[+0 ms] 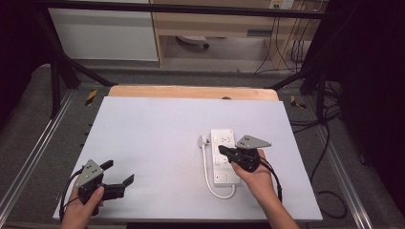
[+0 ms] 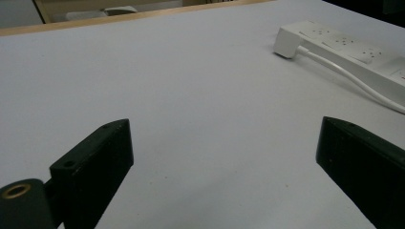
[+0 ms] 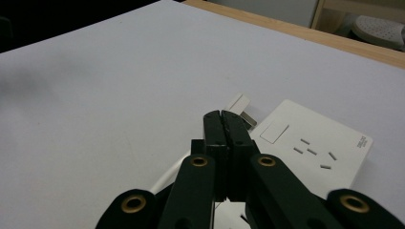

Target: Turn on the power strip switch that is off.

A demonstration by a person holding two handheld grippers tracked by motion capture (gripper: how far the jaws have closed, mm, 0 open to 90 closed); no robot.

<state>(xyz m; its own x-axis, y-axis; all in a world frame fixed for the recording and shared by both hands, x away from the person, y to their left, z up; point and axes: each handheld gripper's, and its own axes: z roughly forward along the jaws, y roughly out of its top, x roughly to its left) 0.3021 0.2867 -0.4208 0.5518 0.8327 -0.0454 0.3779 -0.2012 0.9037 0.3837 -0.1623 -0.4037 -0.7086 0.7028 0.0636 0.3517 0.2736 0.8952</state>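
A white power strip (image 1: 224, 138) (image 2: 353, 52) (image 3: 315, 148) lies right of the table's centre, its long side running away from me. Its white cable (image 1: 207, 171) (image 2: 348, 78) loops from the near end back along the left side to the plug (image 1: 203, 140) (image 2: 289, 43) (image 3: 241, 107), which rests on the table beside the far end. My right gripper (image 1: 224, 150) (image 3: 223, 114) hovers over the strip's middle, jaws shut with nothing between them, tips pointing toward the plug. My left gripper (image 1: 119, 171) (image 2: 224, 124) stands wide open and empty near the front left corner.
The pale table top (image 1: 157, 138) has a wooden strip (image 1: 191, 92) along its far edge. Black frame bars and cables stand around the table, with cabinets behind. Bare surface stretches between the left gripper and the power strip.
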